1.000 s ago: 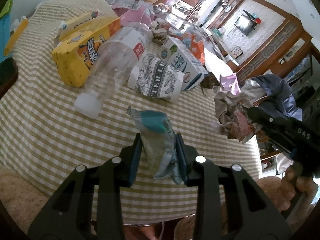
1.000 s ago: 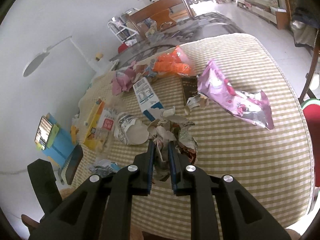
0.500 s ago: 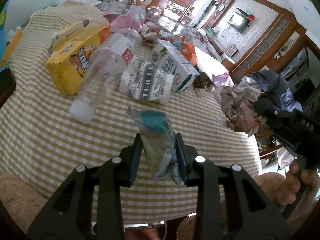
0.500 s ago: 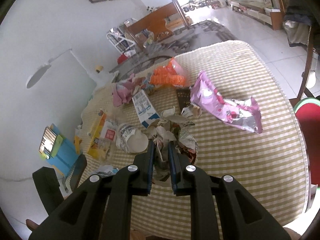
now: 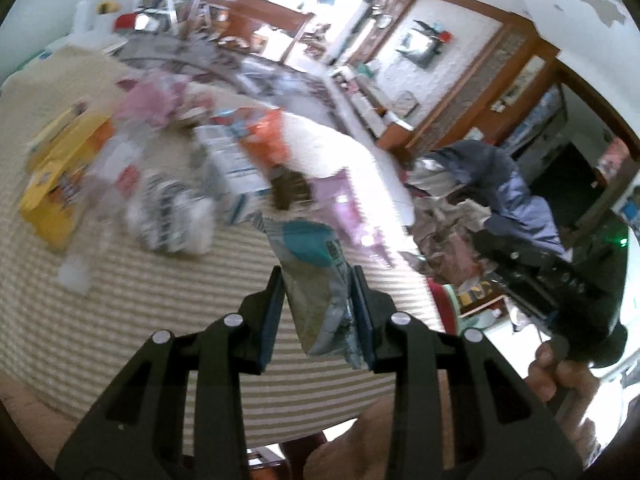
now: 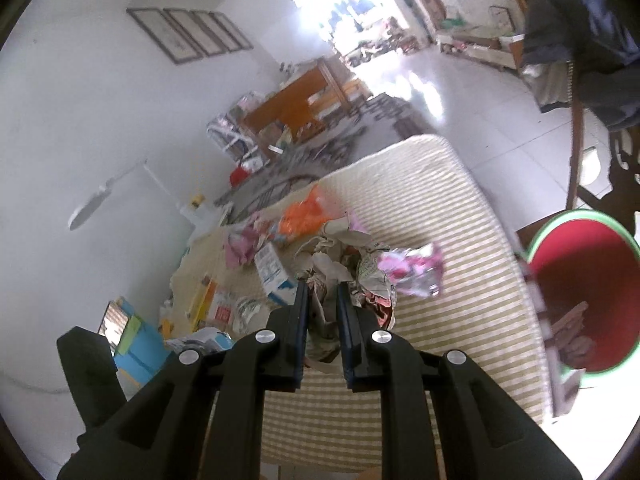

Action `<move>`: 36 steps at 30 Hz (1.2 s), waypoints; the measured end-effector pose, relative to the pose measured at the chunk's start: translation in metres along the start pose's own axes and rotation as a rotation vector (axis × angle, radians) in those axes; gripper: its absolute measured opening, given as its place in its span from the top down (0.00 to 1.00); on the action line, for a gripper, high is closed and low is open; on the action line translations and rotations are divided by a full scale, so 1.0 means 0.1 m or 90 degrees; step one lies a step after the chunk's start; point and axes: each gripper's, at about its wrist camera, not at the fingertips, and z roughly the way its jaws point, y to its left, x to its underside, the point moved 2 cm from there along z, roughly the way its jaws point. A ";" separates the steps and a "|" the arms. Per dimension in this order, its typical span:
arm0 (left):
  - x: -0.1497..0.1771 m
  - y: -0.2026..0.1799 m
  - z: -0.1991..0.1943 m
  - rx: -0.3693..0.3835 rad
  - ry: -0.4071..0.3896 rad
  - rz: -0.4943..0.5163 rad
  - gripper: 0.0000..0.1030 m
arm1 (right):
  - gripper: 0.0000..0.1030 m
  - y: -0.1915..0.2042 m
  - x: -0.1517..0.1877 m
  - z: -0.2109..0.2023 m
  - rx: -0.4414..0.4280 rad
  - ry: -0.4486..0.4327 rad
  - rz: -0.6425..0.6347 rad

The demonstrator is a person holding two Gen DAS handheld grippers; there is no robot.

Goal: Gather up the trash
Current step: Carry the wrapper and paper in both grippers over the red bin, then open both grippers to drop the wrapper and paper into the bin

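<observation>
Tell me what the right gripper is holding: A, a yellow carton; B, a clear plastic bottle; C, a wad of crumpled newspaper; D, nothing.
C: the right gripper is shut on the wad of crumpled newspaper, lifted over the checked tablecloth.

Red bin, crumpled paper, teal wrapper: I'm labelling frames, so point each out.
red bin (image 6: 576, 280): right wrist view, inner wall.
crumpled paper (image 6: 322, 300): right wrist view, between the pads.
teal wrapper (image 5: 310, 244): left wrist view, teal upper panel.

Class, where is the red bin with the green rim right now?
In the right wrist view, the red bin sits at the far right, just off the checked table's edge, beyond the pink wrapper.
</observation>
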 end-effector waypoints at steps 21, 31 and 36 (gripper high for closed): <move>-0.19 -1.25 0.65 0.115 0.067 0.092 0.69 | 0.86 -1.05 -0.09 -0.63 0.044 -0.088 0.127; -0.16 -1.73 1.11 0.156 0.131 0.142 0.69 | 0.86 -1.57 -0.07 -0.87 0.092 -0.123 0.179; -0.09 -1.97 1.35 0.172 0.169 0.167 0.69 | 0.86 -1.84 -0.04 -0.88 0.116 -0.130 0.212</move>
